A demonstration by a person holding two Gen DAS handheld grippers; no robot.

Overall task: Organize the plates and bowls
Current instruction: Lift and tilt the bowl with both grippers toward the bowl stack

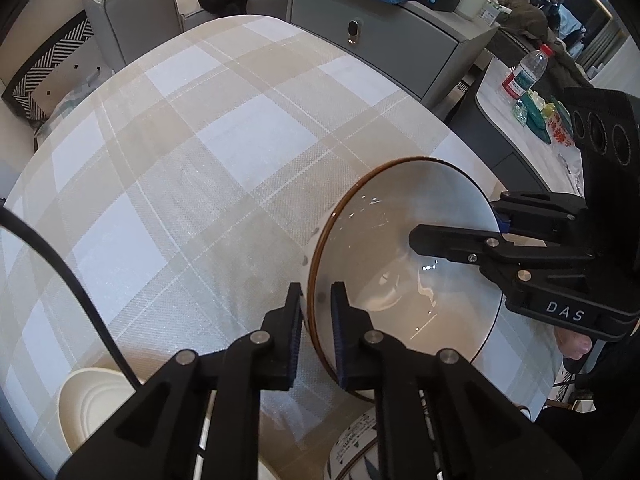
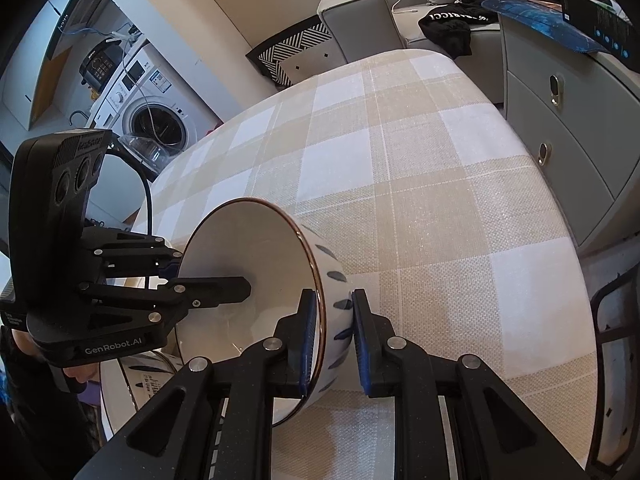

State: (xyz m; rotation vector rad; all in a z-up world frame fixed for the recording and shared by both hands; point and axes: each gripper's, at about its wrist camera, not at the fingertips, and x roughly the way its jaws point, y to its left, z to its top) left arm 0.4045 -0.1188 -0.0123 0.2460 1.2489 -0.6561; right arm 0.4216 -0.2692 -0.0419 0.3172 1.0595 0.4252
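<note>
Gripping the same bowl from two sides, both my tongs are nearly closed on its rim: the left gripper pinches the wall at the lower middle of its frame, one pad inside and one outside, and the right gripper clamps the opposite rim the same way. I see the bowl tipped on edge, mouth facing sideways toward the left gripper, its axis roughly level over the checked tablecloth, brown rim line upright. White inside, blue dashes outside. At the lower edge of the left view sit a cream bowl and a blue-patterned bowl. Open cloth stretches toward the upper left of the left view; a grey cabinet bounds the table along the right view's upper right
</note>
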